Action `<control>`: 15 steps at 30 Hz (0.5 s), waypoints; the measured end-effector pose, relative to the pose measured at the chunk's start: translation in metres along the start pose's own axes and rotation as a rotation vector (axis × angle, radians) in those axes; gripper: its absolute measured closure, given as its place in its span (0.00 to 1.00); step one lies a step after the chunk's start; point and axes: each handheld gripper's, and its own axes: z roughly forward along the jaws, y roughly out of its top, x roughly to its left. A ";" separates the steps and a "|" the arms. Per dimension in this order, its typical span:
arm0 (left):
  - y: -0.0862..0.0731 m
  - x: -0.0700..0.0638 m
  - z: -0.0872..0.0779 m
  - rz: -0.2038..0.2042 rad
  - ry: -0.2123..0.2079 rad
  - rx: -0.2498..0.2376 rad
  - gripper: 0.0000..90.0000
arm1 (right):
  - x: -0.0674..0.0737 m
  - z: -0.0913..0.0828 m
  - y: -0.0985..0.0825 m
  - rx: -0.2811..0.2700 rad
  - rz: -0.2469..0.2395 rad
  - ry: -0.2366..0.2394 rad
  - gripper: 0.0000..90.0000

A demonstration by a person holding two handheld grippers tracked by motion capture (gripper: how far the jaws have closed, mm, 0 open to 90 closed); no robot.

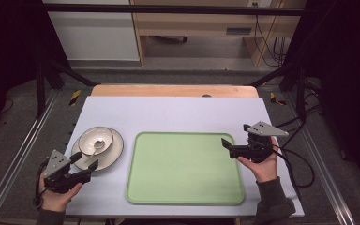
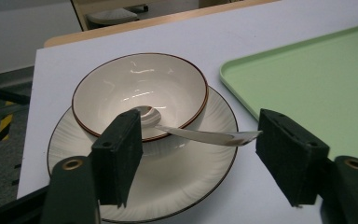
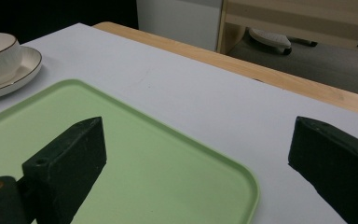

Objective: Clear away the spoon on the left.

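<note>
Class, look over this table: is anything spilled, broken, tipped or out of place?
Nothing stands out. The bowl sits upright on its plate, a spoon rests in it, handle over the rim, and the tray lies flat.

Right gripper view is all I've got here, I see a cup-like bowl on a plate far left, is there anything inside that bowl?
Observer: Yes. The left gripper view shows a white spoon in the bowl, its handle resting over the rim and pointing toward the green tray.
Operator: Is the left gripper holding that spoon?
Observer: No. The left gripper is open, with the handle's tip between its jaws and untouched.
Operator: And where is my own gripper over the table?
Observer: In the high view the right gripper is open at the tray's right edge, and the tray has nothing on it.
</note>
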 end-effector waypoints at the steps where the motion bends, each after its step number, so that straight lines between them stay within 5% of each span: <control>1: 0.000 0.000 0.000 0.000 0.004 -0.002 0.35 | 0.000 0.000 0.000 0.000 0.000 0.000 0.05; 15: -0.002 0.001 0.000 0.013 -0.014 0.006 0.63 | 0.001 0.003 -0.001 0.014 0.001 0.002 0.05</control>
